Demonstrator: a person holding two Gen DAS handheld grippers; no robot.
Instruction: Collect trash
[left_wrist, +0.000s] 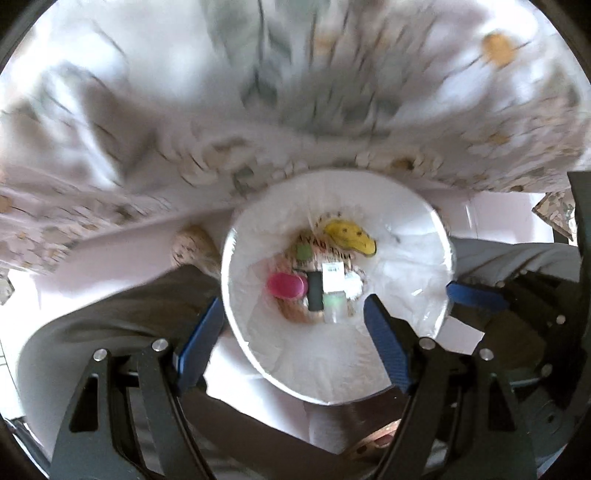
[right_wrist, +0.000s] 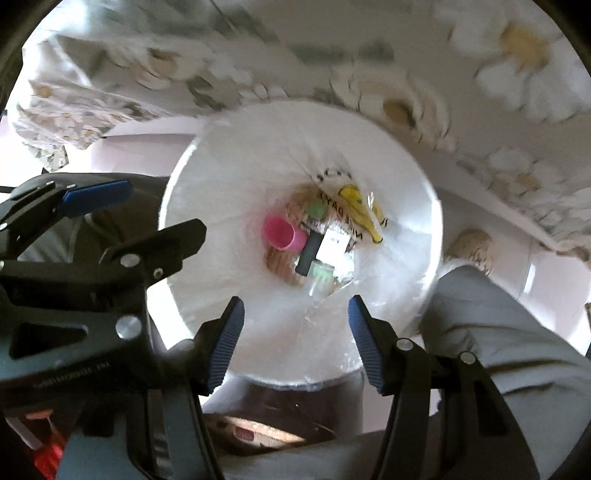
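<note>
One round white waste bin lined with a thin, crinkled white plastic bag (left_wrist: 424, 236) (right_wrist: 229, 155) stands on the floor just beside a table draped in a daisy-printed white cloth (left_wrist: 184, 122) (right_wrist: 517, 74). At the bottom of the bin lie several pieces of trash: one yellow banana peel with dark spots (left_wrist: 351, 236) (right_wrist: 364, 212), one small pink plastic cup on its side (left_wrist: 286, 285) (right_wrist: 282, 233), one dark cylindrical tube (left_wrist: 314, 291) (right_wrist: 308, 256), one white rectangular card or packet (left_wrist: 330, 277) (right_wrist: 332, 245) and two small pale green pieces, too blurred to identify.

The left gripper (left_wrist: 293, 332), black-framed with ribbed blue pads, hangs above the bin with its jaws spread wide and nothing between them. The right gripper (right_wrist: 295, 336), of the same build, is likewise wide open and empty over the bin's near rim. Each gripper shows at the edge of the other's view. Grey trouser legs (right_wrist: 498, 332) and a slippered foot (right_wrist: 472, 247) flank the bin on a pale floor.
</note>
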